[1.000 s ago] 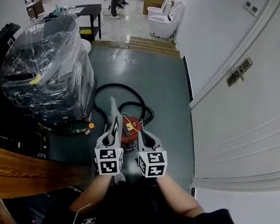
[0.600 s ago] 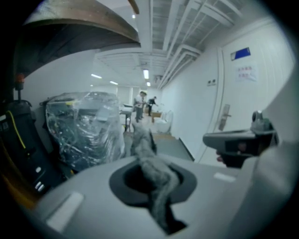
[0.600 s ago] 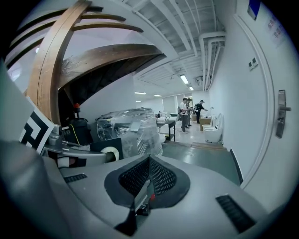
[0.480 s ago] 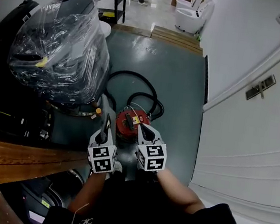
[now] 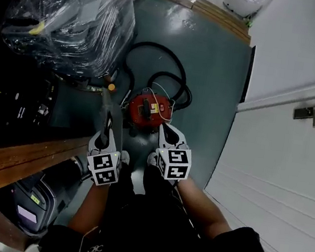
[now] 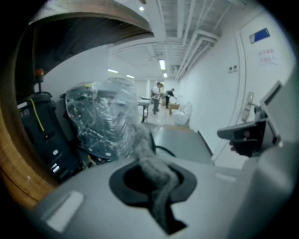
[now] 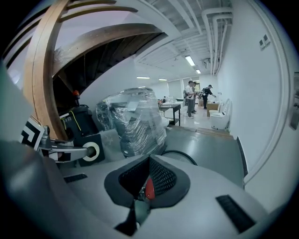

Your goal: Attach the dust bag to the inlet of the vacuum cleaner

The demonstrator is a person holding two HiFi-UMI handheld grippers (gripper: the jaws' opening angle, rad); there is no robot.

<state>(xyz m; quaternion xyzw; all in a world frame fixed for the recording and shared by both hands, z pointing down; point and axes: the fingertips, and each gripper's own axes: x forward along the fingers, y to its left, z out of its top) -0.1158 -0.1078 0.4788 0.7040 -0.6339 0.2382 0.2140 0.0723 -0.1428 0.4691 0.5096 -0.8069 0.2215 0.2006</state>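
Nearest the person, the left hand-held gripper (image 5: 107, 130) is clenched on a limp grey dust bag (image 6: 152, 168), pinched by a narrow fold that rises out of the jaws. That thin bite is the first risk: any tug while fitting could pull the cloth free, and no view shows the bag's opening, so it may arrive the wrong way round. The right hand-held gripper (image 5: 165, 132) is clenched with nothing in it that I can tell. Only a red sliver shows at the gap, probably the machine beyond. It would have to open before it could steady anything.

Just beyond both tips, the red vacuum cleaner (image 5: 147, 108) sits on the floor (image 5: 210, 72). Its inlet cannot be made out from above, so a blind push may miss it. Unbraced, the body looks likely to skid. Farther off, the black hose (image 5: 170, 75) loops around it and could snag the bag.
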